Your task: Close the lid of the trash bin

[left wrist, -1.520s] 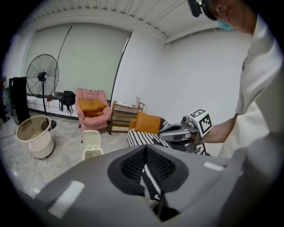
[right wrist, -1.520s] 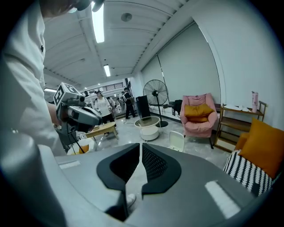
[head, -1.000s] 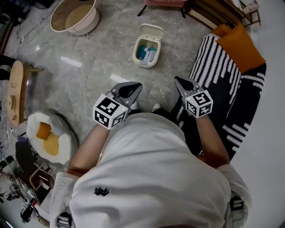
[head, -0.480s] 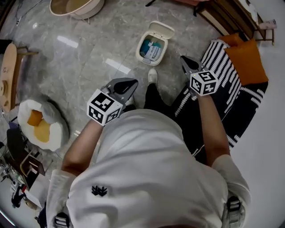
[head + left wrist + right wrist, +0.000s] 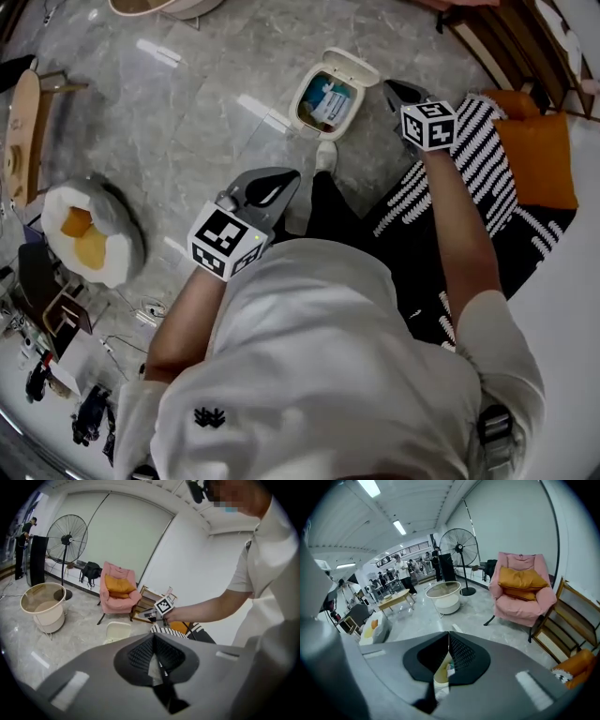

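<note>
The small cream plastic trash bin point(image 5: 328, 101) is found on the grey marble floor point(image 5: 187, 122), its hinged lid point(image 5: 352, 67) raised (closing not yet done); the right gripper point(image 5: 390, 87), jaws together and empty, is held just beside it; the left gripper point(image 5: 291, 176), likewise closed on nothing, is held well apart.

The small cream trash bin point(image 5: 300, 103) stands upright on the grey marble floor point(image 5: 187, 122), near the striped rug point(image 5: 469, 141). Its hinged lid point(image 5: 352, 66) is open, tipped back on the far side. Blue and white rubbish point(image 5: 330, 101) lies inside.
</note>
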The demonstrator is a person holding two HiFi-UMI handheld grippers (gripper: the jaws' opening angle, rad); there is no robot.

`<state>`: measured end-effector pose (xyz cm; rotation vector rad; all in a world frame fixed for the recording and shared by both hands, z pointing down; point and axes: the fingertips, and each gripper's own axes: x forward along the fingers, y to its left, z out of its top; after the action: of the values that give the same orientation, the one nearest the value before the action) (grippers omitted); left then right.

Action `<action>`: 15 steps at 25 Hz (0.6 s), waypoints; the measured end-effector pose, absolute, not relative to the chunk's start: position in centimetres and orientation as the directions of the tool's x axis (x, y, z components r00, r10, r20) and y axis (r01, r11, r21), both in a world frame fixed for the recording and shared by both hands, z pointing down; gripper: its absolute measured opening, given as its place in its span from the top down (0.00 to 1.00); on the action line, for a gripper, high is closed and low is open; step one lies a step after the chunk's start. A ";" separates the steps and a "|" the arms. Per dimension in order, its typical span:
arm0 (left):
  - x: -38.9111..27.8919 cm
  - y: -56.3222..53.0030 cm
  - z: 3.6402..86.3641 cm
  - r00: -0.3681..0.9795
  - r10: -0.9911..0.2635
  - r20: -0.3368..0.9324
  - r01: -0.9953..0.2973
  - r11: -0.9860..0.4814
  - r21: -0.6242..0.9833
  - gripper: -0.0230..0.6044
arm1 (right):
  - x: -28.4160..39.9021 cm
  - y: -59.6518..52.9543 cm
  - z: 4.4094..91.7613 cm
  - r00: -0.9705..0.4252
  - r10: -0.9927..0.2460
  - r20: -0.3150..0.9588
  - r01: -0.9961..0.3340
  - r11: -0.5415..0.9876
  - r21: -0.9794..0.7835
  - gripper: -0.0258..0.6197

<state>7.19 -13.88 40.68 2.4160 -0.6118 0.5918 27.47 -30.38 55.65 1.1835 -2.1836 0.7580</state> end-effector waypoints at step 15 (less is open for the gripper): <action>8.4 -17.1 44.8 0.739 -0.325 0.590 -0.625 -0.656 0.423 0.88 | 27.7 -39.5 67.7 -0.475 -0.413 0.777 -0.844 0.465 -0.269 0.96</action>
<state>8.42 -17.10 44.82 2.3142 -0.7133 0.6294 27.72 -39.50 67.69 1.0404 -2.0770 0.8711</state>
